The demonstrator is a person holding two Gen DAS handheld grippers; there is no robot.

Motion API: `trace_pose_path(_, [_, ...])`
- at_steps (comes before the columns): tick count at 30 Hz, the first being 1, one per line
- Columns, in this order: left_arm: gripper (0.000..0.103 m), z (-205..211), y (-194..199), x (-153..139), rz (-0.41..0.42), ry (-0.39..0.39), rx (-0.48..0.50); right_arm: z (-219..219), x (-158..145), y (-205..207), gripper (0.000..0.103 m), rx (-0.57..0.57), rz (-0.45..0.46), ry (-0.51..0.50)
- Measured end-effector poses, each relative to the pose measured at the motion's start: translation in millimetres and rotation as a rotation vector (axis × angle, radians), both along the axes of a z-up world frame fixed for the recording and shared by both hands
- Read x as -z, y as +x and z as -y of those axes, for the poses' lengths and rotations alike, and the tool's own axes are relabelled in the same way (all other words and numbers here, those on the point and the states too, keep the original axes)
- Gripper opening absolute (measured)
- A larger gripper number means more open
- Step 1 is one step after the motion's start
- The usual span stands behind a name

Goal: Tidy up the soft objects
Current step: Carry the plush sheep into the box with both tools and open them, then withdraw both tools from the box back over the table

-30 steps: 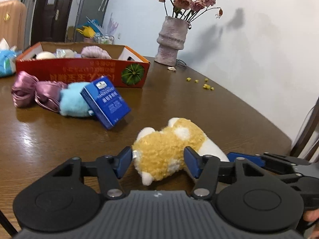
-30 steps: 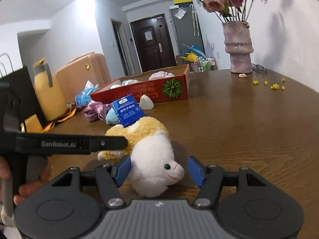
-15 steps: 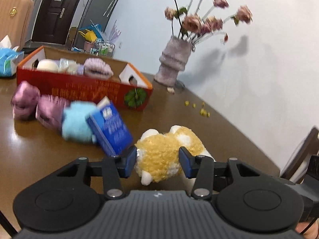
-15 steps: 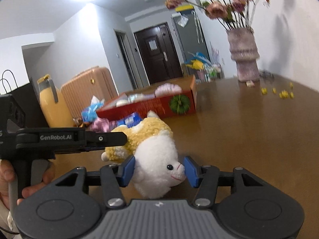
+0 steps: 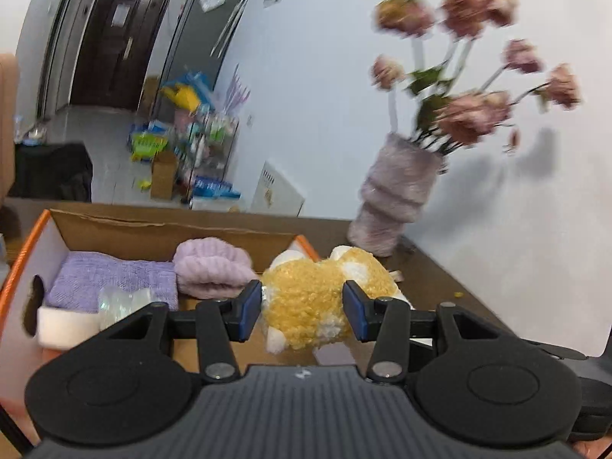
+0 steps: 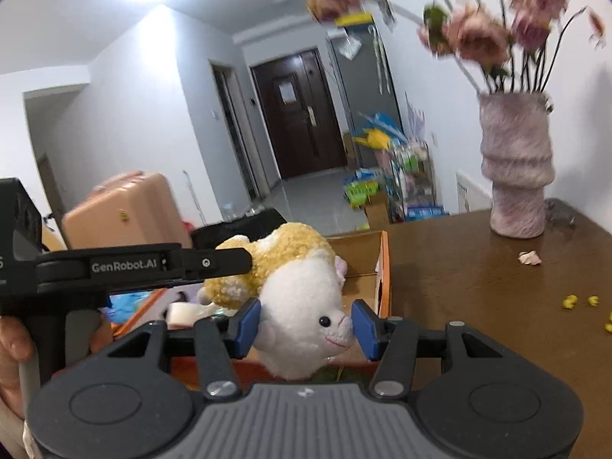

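A yellow and white plush animal (image 5: 310, 290) hangs in the air over the right end of an orange cardboard box (image 5: 164, 225). My left gripper (image 5: 302, 309) is shut on its yellow body. My right gripper (image 6: 306, 325) is shut on its white head (image 6: 298, 298), with the pads pressing its sides. In the right wrist view, the left tool's black arm (image 6: 134, 266) reaches across to the plush, and a hand (image 6: 11, 344) holds it. Inside the box lie a purple towel (image 5: 114, 279), a rolled lilac cloth (image 5: 212, 267), a white sponge (image 5: 63, 323) and a clear plastic piece (image 5: 122, 300).
A fuzzy vase (image 6: 516, 176) of dried roses stands on the brown table (image 6: 478, 287) to the right of the box, near the wall. Yellow crumbs (image 6: 573, 300) and a petal (image 6: 529, 258) lie on the table. A pink suitcase (image 6: 122, 210) stands on the floor at the left.
Both grippers closed on the plush, lifted it off the table and carried it forward over the box. The blue carton and the soft items beside it have dropped out of view.
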State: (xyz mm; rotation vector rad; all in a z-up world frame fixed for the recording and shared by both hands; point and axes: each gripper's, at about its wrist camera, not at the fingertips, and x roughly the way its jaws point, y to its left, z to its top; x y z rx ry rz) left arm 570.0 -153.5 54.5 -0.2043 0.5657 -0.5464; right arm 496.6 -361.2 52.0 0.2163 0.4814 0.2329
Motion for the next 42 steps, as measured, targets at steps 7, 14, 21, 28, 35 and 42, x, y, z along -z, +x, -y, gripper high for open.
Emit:
trace_pose_path(7, [0.047,12.2,57.9,37.1,-0.1,0.063,-0.033,-12.3,28.2,65.3,0.052,0.062,-0.102,-0.061])
trace_pose_path(14, [0.05,19.7,56.2,53.4,-0.087,0.115,0.002,-38.0,39.7,64.4,0.05,0.077,-0.1,-0.234])
trace_pose_path(21, [0.064,-14.7,28.2,8.5,0.002,0.197,-0.108,-31.0,-1.5,43.1,0.054,0.104,-0.033,-0.252])
trace_pose_path(28, [0.085,-63.9,-50.0,-63.3,0.149,0.25,-0.271,-31.7,-72.8,-10.3,0.077,0.069,0.107,-0.239])
trace_pose_path(35, [0.101,-97.3,-162.7,-92.7,0.357,0.302,-0.366,-45.6,-104.9,-90.1,0.088,0.029,0.248,-0.231])
trace_pose_path(42, [0.103,-127.0,-264.3,-79.8,0.418,0.282,-0.38,-55.8,-90.5,-181.6,0.09,0.043,0.326,-0.193])
